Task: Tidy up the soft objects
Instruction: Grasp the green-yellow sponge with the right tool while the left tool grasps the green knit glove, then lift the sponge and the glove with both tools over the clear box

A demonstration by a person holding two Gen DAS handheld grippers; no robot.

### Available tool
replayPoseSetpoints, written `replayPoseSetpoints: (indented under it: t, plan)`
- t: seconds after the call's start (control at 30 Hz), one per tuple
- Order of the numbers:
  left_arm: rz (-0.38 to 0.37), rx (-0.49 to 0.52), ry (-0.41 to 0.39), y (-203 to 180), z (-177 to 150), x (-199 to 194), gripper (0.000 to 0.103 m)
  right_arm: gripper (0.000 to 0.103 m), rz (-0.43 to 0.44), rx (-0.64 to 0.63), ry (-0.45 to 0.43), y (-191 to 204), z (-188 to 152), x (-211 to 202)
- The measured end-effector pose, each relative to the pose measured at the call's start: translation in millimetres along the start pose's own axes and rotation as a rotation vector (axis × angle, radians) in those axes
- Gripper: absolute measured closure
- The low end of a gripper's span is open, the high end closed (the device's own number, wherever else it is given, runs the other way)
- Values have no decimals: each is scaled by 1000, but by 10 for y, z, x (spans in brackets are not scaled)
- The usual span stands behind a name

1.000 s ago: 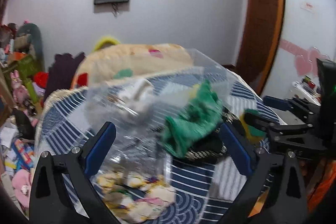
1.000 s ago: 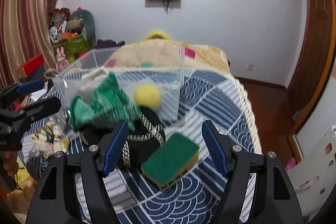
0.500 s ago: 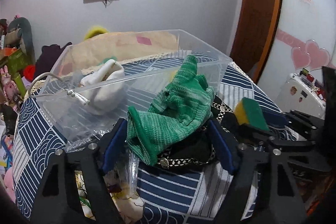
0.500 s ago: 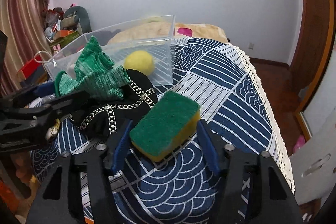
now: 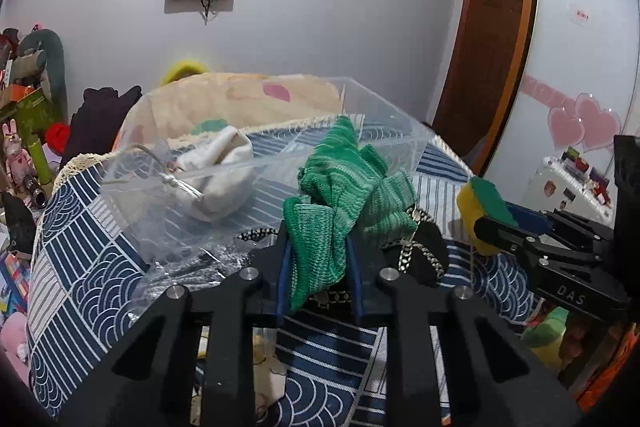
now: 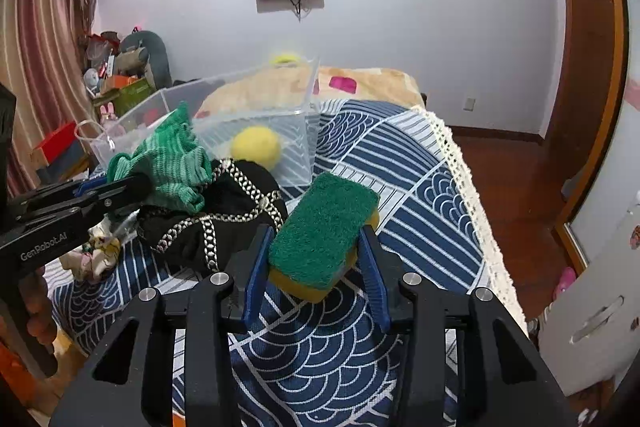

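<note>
Left gripper (image 5: 318,267) is clamped on the green knit cloth (image 5: 344,199) — both blue-lined fingers press a bunched fold of it, the rest of the fabric rising above and behind the tips. Behind and left of the cloth sits the clear plastic bin (image 5: 168,203), tilted toward the camera in the left wrist view, with a white soft item (image 5: 222,175) inside. Right wrist view shows a yellow ball (image 6: 256,145) in the same bin. Under the cloth lies a black garment with chain trim (image 6: 224,215), resting on the blue-and-white patterned bedspread (image 6: 400,179); cloth and garment touch. A crumpled floral fabric (image 6: 98,255) lies at the left edge of the bedspread, just beside the garment.

Right gripper (image 6: 316,267) pinches the green-and-yellow sponge (image 6: 324,227) — scouring side up, yellow foam below, fingers pressed on its two long sides. Sponge is tilted and lifted off the bedspread, to the right of the black garment, near the bin's front corner.
</note>
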State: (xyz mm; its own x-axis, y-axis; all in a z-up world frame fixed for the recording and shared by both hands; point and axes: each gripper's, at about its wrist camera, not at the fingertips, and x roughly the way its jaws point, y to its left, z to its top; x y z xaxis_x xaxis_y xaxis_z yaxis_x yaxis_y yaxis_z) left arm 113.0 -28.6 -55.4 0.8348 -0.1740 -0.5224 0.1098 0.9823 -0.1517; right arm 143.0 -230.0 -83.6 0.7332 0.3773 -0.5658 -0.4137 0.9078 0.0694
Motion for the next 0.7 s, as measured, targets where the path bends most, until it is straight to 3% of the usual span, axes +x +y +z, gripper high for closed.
replayPoseSetpoints:
  t: [0.33,0.7]
  plan:
    - [-4,-30,-108,104,185,-378,82,64,8,-30,-66,109,254,-108]
    - [97,-69,-227,455,528,-703,82,64,49,-91,-187,388,751,-141]
